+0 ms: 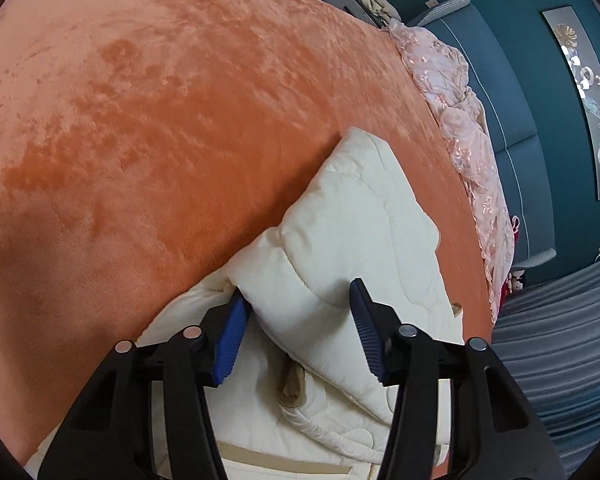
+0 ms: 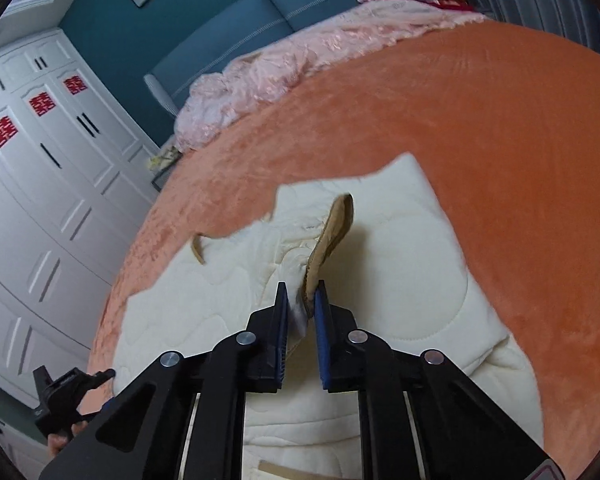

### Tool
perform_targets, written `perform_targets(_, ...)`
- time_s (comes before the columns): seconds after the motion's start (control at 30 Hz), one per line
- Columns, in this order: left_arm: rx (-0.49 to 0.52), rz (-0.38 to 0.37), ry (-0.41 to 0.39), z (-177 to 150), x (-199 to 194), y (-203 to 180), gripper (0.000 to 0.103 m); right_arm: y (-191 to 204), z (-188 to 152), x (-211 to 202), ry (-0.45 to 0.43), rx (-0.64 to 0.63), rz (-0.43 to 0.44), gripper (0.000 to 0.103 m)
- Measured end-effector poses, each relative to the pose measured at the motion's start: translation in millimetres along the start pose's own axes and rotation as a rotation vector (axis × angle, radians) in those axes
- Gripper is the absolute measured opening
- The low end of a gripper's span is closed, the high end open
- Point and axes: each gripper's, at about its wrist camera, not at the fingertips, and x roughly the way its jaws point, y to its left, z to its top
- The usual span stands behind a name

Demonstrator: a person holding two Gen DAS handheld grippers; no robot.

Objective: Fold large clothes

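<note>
A cream quilted jacket [image 1: 352,240] with tan trim lies on an orange bed cover [image 1: 160,120]. My left gripper [image 1: 298,292] is open, its blue pads on either side of a folded sleeve of the jacket. In the right wrist view the jacket [image 2: 400,280] is spread flat on the orange bed cover [image 2: 500,140]. My right gripper [image 2: 302,300] is shut on the jacket's tan collar [image 2: 332,232] and holds it up off the garment. The left gripper [image 2: 72,388] shows at the lower left of that view.
A pink lace bedspread [image 2: 284,64] lies bunched along the far edge of the bed, against a blue padded headboard [image 2: 228,32]. White wardrobes [image 2: 40,180] stand to the left. Grey curtains [image 1: 560,340] hang beside the bed.
</note>
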Motion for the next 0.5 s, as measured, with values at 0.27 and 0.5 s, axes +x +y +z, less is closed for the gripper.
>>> perform_targets(0.27, 0.107, 0.075, -0.024, -7.7, 3.2, -7.1, 0.010, -5.6, -12.3, -19.5, 0.028, -0.176, -0.177, 0.010)
perform_targets(0.5, 0.211, 0.157, -0.039, -18.8, 6.7, -8.7, 0.009, -38.8, -63.9, 15.8, 0.157, -0.181, -0.285, 0.010)
